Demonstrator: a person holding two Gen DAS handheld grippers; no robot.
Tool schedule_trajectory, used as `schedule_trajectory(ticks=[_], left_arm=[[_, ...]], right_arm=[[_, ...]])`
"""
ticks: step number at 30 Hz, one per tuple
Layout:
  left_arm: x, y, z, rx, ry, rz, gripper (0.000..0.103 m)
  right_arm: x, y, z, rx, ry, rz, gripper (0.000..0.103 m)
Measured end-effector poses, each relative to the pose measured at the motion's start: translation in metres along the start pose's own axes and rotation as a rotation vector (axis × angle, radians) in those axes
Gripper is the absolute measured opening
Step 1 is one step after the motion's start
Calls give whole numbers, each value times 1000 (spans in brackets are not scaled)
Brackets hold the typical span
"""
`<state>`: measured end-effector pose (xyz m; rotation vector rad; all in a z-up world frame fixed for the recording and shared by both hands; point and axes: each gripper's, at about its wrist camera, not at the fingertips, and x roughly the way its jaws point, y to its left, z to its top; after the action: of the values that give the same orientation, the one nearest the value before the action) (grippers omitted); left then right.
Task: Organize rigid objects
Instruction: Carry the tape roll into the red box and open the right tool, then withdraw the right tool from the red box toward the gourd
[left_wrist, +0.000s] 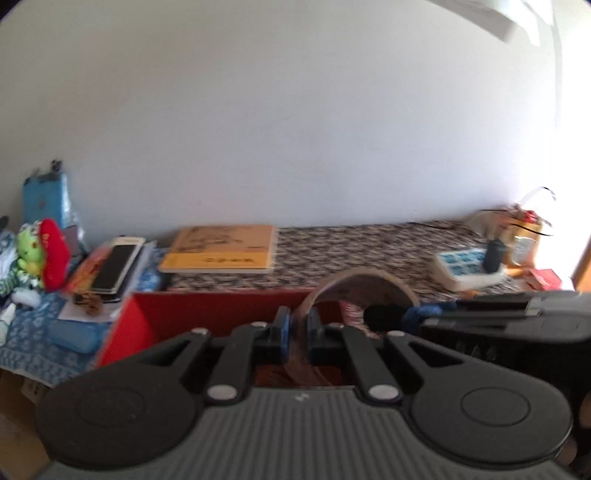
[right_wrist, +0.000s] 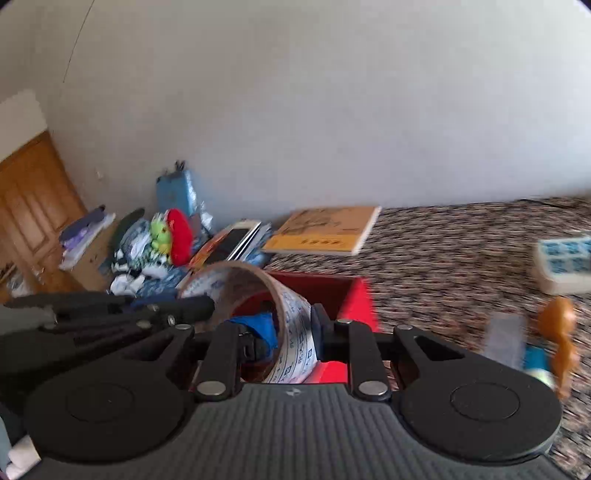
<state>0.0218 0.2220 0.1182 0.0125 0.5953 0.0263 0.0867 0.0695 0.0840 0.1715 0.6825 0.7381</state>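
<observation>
A large roll of tape with a brown inner ring (left_wrist: 360, 284) stands upright over an open red box (left_wrist: 177, 314). My left gripper (left_wrist: 297, 332) is shut on the roll's left rim. My right gripper (right_wrist: 291, 339) is shut on the opposite side of the roll (right_wrist: 295, 332), whose white outer face carries blue print. The red box (right_wrist: 347, 299) lies just below and behind the roll in the right wrist view. The other gripper's black body (right_wrist: 110, 314) shows at the left of that view.
An orange book (left_wrist: 221, 249) lies on the patterned bed cover (left_wrist: 351, 243) by the wall. A white-and-blue box (left_wrist: 467, 267) sits at the right. Books, a phone-like slab (left_wrist: 116, 267) and plush toys (left_wrist: 40, 254) crowd the left. An orange object (right_wrist: 557, 332) lies at the right.
</observation>
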Motion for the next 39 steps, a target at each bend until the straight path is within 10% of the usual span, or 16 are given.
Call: schedule_trajectory(ticks=[9, 21, 25, 39], left_arm=[[72, 82, -35, -59, 224, 10, 5], [109, 126, -75, -154, 392, -6, 19], [91, 127, -68, -135, 331, 21, 55], [33, 77, -31, -33, 153, -112, 60]], right_arm=[[99, 43, -33, -23, 221, -59, 2], [120, 54, -53, 69, 365, -17, 10], [109, 53, -52, 112, 322, 7, 10], [-18, 10, -47, 267, -12, 27, 11]])
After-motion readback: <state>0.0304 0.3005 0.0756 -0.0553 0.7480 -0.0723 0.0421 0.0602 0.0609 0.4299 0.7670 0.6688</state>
